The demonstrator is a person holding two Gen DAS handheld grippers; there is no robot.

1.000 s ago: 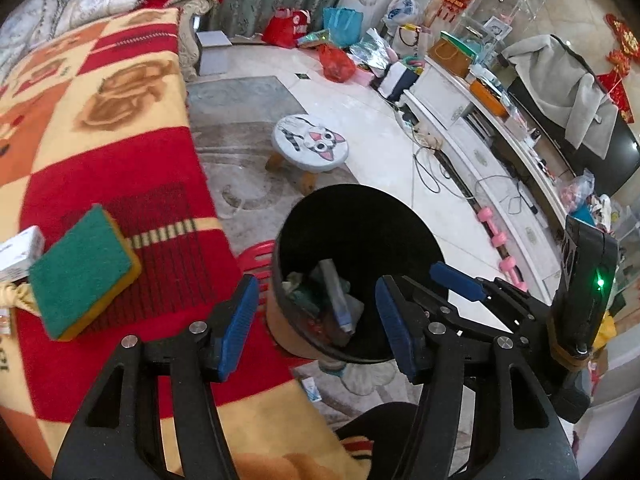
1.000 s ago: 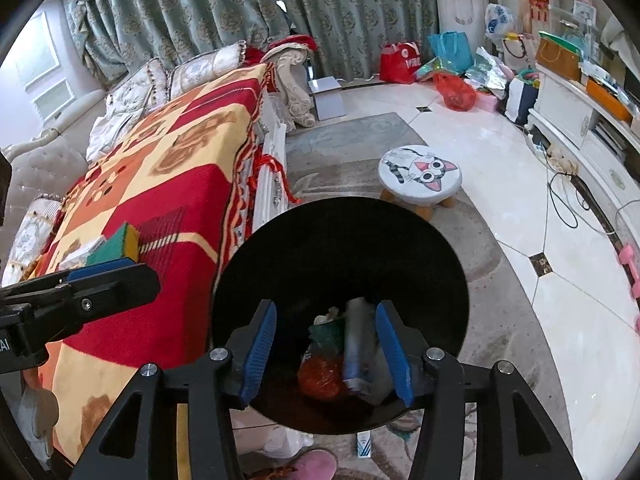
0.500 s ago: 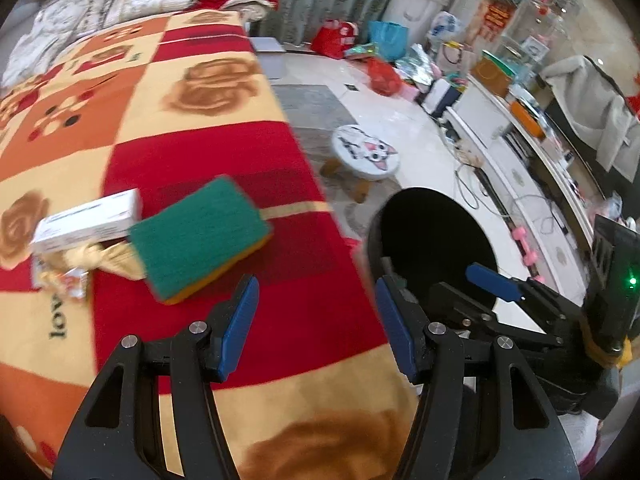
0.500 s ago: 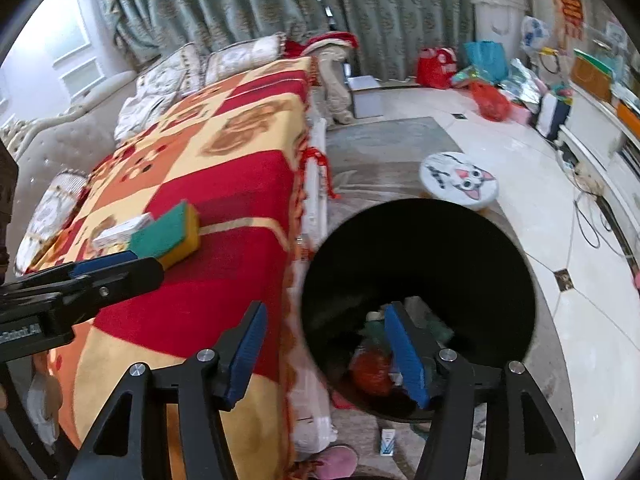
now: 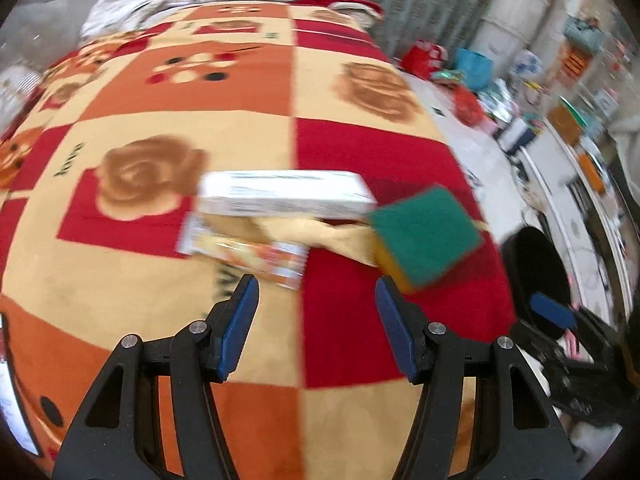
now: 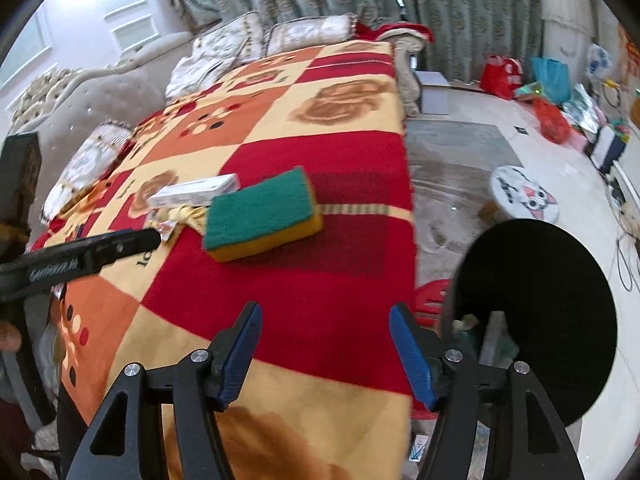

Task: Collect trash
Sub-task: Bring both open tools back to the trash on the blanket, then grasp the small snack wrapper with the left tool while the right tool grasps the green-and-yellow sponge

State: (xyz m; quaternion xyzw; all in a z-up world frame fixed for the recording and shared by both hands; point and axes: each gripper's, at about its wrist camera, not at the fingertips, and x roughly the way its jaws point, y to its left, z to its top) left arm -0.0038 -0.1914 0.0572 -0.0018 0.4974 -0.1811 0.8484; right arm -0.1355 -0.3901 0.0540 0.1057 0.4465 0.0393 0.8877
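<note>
On the red and yellow blanket point(image 5: 248, 120) point(image 6: 320, 288) lie a green and yellow sponge point(image 5: 426, 238) point(image 6: 260, 214), a white carton point(image 5: 284, 198) point(image 6: 194, 194), a knotted yellow cloth point(image 5: 320, 234) point(image 6: 188, 214) and a foil wrapper point(image 5: 248, 256). My left gripper point(image 5: 316, 320) hovers open just short of the wrapper and cloth, with nothing between its jaws. My right gripper point(image 6: 326, 348) hangs over the blanket's near edge, its jaws opening and empty. The black bin point(image 6: 560, 312) point(image 5: 536, 268) with trash inside stands on the floor to the right.
A sofa back with patterned cushions point(image 6: 224, 44) borders the blanket's far side. A round cat-face stool point(image 6: 524, 194) and a grey rug point(image 6: 456, 148) lie beyond the bin. Bags point(image 6: 548, 76) and clutter line the far wall and the cabinet at the right.
Both grippers have swung left, away from the bin and over the blanket. The left one now faces the pile of items. The right gripper's jaws have widened.
</note>
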